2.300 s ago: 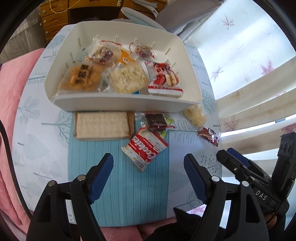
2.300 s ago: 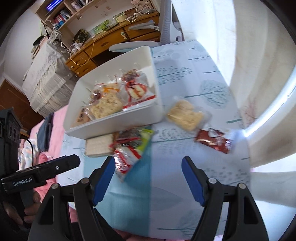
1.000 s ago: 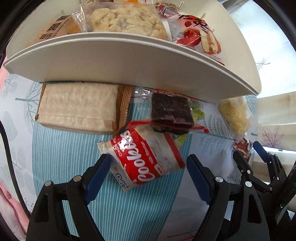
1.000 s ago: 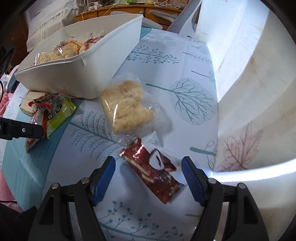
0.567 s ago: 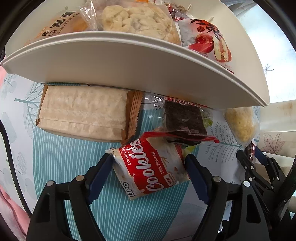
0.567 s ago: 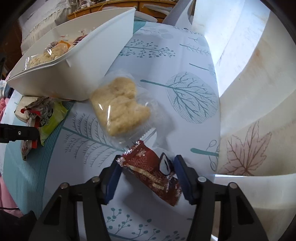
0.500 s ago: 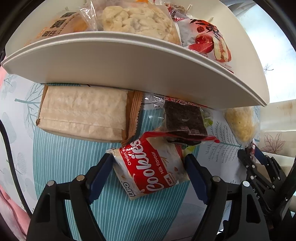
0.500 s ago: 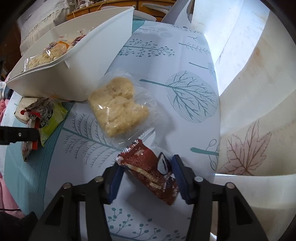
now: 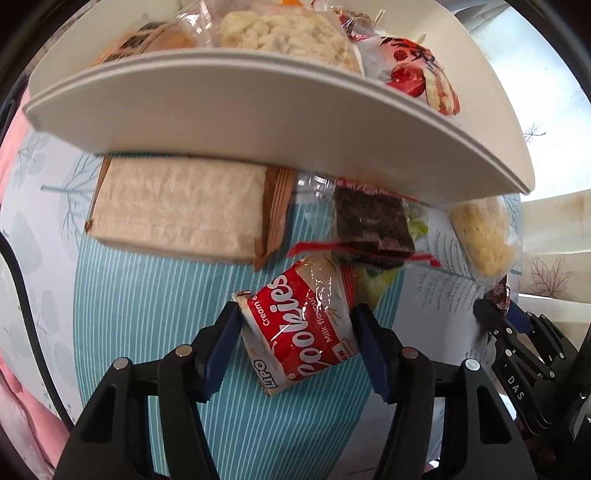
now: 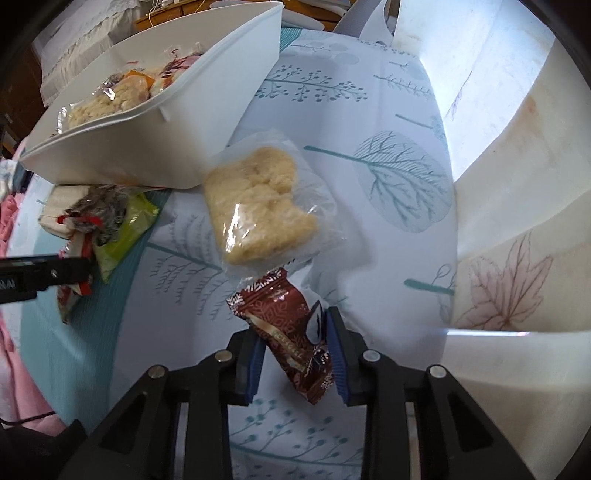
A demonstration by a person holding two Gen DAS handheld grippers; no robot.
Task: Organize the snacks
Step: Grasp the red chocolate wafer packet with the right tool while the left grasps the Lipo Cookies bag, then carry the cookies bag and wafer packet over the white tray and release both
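Surface [image 9: 122,295] covered in pale cloth with teal tree prints, a striped teal mat [image 9: 155,314] on top; window light at far right. Pink fabric [image 9: 14,417] along the left edge.

Left wrist view, left to right: flat beige packet [image 9: 177,206] lying on the mat, partly tucked under the near wall of the white tub [image 9: 258,129]. Tub holding several wrapped snacks, among them a pale crumbly cake [image 9: 280,29] and a red-printed packet [image 9: 424,77]. Left gripper [image 9: 297,343] with jaws closed narrow on the red cookie packet [image 9: 299,332], pads pressing both sides, packet tilted. Just beyond it, a dark brownie packet [image 9: 369,225] over a green wrapper [image 9: 376,284]. Further right, a clear-wrapped rice cake [image 9: 480,240] beside the tub's corner.

Right wrist view, left to right: tub [image 10: 155,147] at upper left, brownie and green wrapper [image 10: 125,229] below it, rice cake [image 10: 258,203] in the middle, touching the tub's near corner. Right gripper [image 10: 293,354] with jaws pinched narrow on a dark red chocolate wrapper [image 10: 288,328], its upper end just touching the rice cake's wrapping. Whether the wrapper is clear of the surface, cannot tell.
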